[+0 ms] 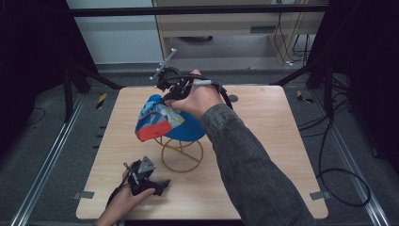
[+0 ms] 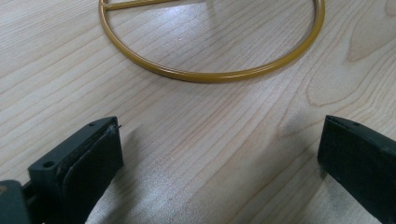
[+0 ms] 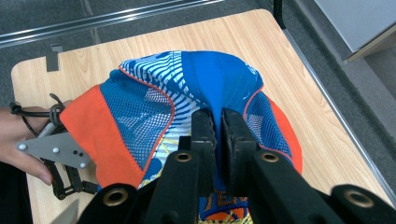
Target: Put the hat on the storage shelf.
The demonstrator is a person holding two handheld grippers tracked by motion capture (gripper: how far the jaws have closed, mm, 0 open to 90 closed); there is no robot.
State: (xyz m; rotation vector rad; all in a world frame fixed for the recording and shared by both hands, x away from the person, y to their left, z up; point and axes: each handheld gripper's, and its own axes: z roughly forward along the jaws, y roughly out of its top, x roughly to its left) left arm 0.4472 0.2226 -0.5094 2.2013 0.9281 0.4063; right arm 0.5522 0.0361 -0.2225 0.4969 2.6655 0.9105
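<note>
A blue, white and orange mesh cap sits on top of a gold wire stand at the table's middle. My right gripper reaches over from the far side and is shut on a fold of the cap's blue crown. In the right gripper view the two black jaws pinch the cloth between them. My left gripper rests low on the table near the front left, open, with nothing between its fingers. In front of it lies the stand's ring base.
The wooden table has bare room to the right and at the front. Metal rails run along both sides of it. Cables lie on the floor at the right. A dark frame stands behind.
</note>
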